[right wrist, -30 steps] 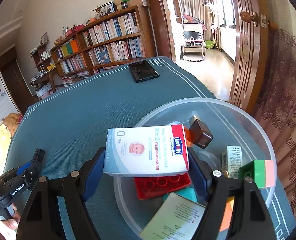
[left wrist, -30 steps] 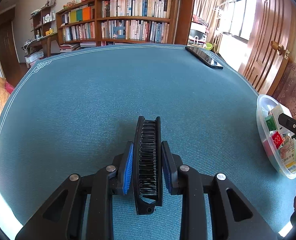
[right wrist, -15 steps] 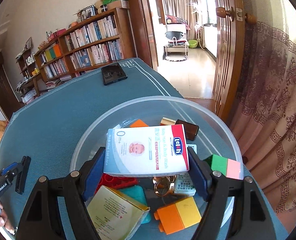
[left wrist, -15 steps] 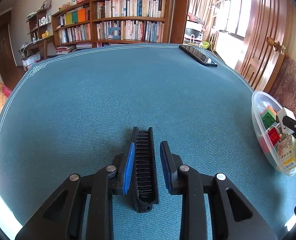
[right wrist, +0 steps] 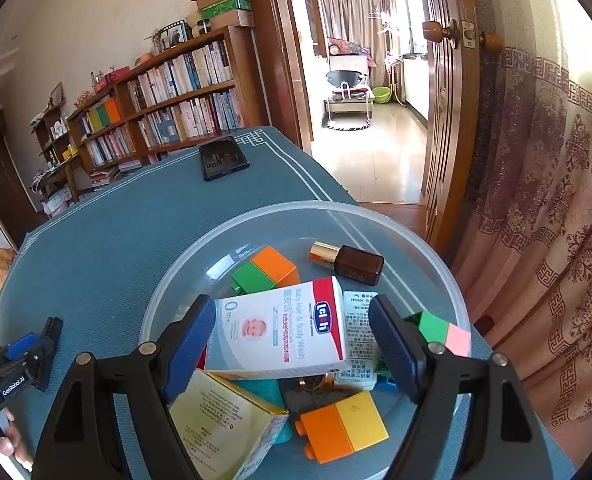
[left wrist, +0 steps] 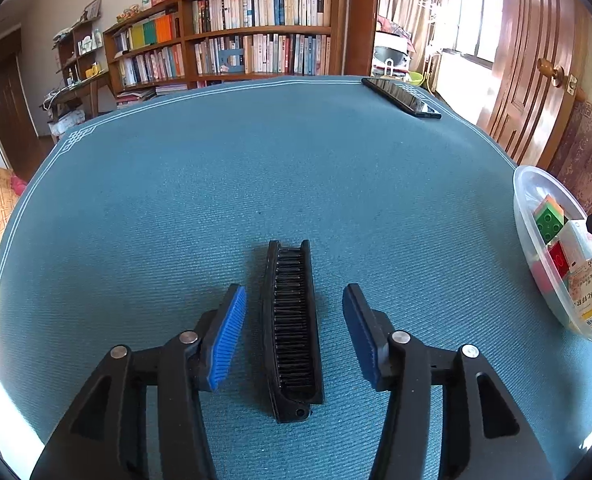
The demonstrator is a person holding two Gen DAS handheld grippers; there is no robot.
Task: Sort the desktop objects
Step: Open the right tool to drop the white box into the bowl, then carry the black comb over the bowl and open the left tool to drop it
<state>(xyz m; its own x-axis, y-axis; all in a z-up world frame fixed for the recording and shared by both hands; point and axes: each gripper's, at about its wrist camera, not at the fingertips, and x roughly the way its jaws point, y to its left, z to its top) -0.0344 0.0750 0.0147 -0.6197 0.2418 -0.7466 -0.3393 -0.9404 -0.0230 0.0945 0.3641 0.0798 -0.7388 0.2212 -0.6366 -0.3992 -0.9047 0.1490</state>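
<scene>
Both grippers wide open: left gripper (left wrist: 294,320) straddles comb (left wrist: 292,328); right gripper (right wrist: 292,344) straddles box (right wrist: 280,340).

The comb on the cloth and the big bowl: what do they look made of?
The comb looks like matte black moulded plastic: a rigid frame with fine teeth and a hinge hole at its near end. The bowl looks like translucent, slightly frosted plastic, since the cloth's white border lines show through its wall. It could be glass, but the thin rim suggests plastic.

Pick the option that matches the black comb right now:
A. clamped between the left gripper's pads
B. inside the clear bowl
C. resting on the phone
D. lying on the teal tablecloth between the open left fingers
D: the black comb lies flat on the tablecloth, with gaps to both pads of the left gripper.
</scene>
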